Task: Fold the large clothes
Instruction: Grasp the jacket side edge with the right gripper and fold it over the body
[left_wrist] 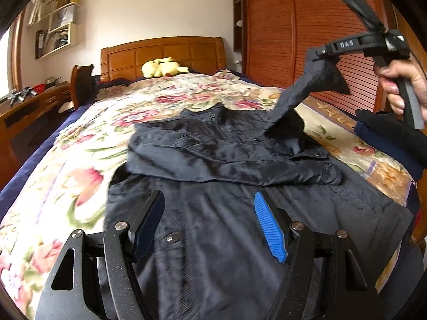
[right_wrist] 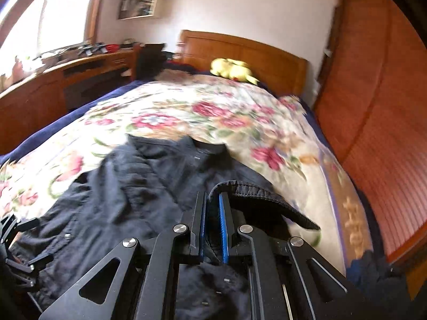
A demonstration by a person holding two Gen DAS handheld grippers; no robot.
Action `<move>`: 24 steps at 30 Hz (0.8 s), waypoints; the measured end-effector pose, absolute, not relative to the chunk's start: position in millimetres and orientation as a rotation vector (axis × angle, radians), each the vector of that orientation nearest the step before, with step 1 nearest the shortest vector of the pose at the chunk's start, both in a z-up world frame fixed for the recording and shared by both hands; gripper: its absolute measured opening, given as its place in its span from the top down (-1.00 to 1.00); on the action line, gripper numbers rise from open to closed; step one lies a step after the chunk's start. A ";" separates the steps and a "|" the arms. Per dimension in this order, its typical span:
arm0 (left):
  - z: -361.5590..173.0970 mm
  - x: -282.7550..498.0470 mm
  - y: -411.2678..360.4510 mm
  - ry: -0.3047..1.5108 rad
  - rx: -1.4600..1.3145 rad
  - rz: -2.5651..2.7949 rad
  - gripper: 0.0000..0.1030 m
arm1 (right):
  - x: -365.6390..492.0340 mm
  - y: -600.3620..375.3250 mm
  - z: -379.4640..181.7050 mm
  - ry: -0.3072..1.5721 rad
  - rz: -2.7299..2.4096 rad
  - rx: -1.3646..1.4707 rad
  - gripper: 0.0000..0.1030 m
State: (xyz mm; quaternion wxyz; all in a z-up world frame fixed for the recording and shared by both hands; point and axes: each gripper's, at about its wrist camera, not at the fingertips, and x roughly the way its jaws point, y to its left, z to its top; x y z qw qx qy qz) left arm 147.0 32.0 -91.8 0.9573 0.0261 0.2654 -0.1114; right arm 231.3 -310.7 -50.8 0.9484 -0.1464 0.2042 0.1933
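Observation:
A dark navy jacket [left_wrist: 226, 154] lies spread on the floral bedspread [left_wrist: 80, 138], collar toward the headboard and one sleeve folded across its chest. My left gripper [left_wrist: 210, 213] hovers open above the jacket's lower half, its blue pads [left_wrist: 269, 229] wide apart with nothing between them. My right gripper [left_wrist: 316, 54], held by a hand [left_wrist: 400, 85], is raised at the upper right and shut on the cuff of the other sleeve [left_wrist: 296, 90], which stretches up from the jacket. In the right wrist view the right gripper [right_wrist: 212, 200] pinches the stitched cuff [right_wrist: 256, 189] over the jacket [right_wrist: 120, 186].
A yellow plush toy [left_wrist: 160, 68] rests by the wooden headboard [left_wrist: 165, 53]. A wooden wardrobe [left_wrist: 307, 26] runs along the bed's right side. A desk [left_wrist: 32, 106] and chair [left_wrist: 82, 82] stand on the left. Dark folded clothes [left_wrist: 387, 133] are stacked at the bed's right edge.

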 end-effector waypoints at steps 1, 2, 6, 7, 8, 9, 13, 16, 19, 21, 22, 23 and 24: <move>-92.3 143.8 38.8 0.538 0.052 -0.216 -0.38 | 223.5 -298.5 -50.2 0.408 0.407 -0.314 0.83; -93.0 141.0 45.7 0.538 0.053 -0.203 -0.38 | 220.8 -291.2 -49.9 0.403 0.417 -0.324 0.83; -93.5 131.1 67.1 0.531 0.041 -0.168 -0.38 | 197.1 -260.3 -46.1 0.390 0.464 -0.361 0.83; -92.4 128.7 73.8 0.527 0.033 -0.161 -0.38 | 192.9 -257.3 -46.5 0.390 0.473 -0.369 0.83; -91.3 127.4 78.7 0.523 0.028 -0.155 -0.38 | 190.6 -254.0 -46.4 0.393 0.483 -0.377 0.83; -90.3 126.7 81.6 0.519 0.025 -0.152 -0.38 | 186.4 -250.2 -46.8 0.395 0.491 -0.388 0.83; -87.9 126.4 92.9 0.509 0.010 -0.140 -0.38 | 188.4 -235.7 -49.0 0.423 0.538 -0.417 0.83; -88.9 127.4 96.0 0.512 0.000 -0.140 -0.38 | 194.7 -225.0 -50.6 0.466 0.574 -0.434 0.83; -91.2 128.3 96.8 0.517 0.004 -0.137 -0.38 | 197.0 -214.6 -56.3 0.503 0.610 -0.452 0.83; -92.8 128.8 97.4 0.520 0.006 -0.134 -0.38 | 202.6 -208.9 -62.6 0.548 0.635 -0.454 0.83; -94.1 129.7 98.4 0.524 0.006 -0.131 -0.38 | 205.7 -209.4 -64.8 0.569 0.642 -0.445 0.83; -95.4 130.5 100.0 0.528 0.003 -0.129 -0.38 | 206.0 -208.9 -65.5 0.579 0.645 -0.441 0.83; -96.0 130.9 101.1 0.530 0.000 -0.128 -0.38 | 209.0 -205.8 -68.3 0.588 0.644 -0.445 0.83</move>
